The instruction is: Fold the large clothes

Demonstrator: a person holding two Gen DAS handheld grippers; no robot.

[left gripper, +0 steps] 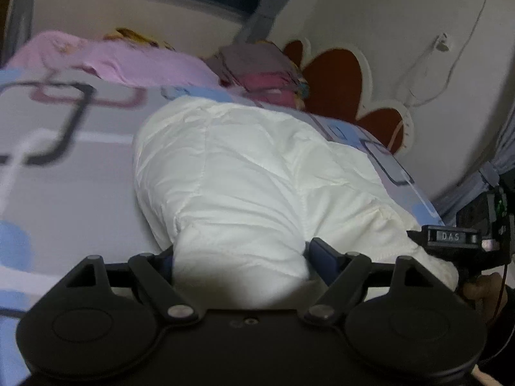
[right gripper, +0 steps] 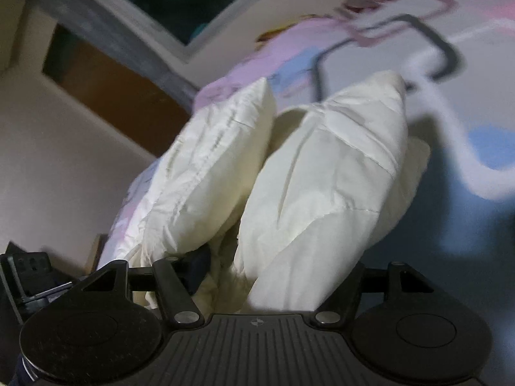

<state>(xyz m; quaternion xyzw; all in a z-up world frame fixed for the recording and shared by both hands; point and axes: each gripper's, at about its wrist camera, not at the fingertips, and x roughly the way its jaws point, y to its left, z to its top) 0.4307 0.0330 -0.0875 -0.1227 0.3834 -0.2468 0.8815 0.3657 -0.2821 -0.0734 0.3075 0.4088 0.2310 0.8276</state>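
A puffy white quilted garment (left gripper: 244, 173) is seen bunched on the patterned bedsheet (left gripper: 70, 193). A thick fold is clamped in the left gripper (left gripper: 241, 257); two padded folds are pinched in the right gripper (right gripper: 257, 273).

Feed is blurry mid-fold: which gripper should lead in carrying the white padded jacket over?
Left, probably. The left gripper clamps one thick bunch of the white padded jacket, with flat bed sheet beside it. The right gripper holds two drooping folds, its far finger hidden.
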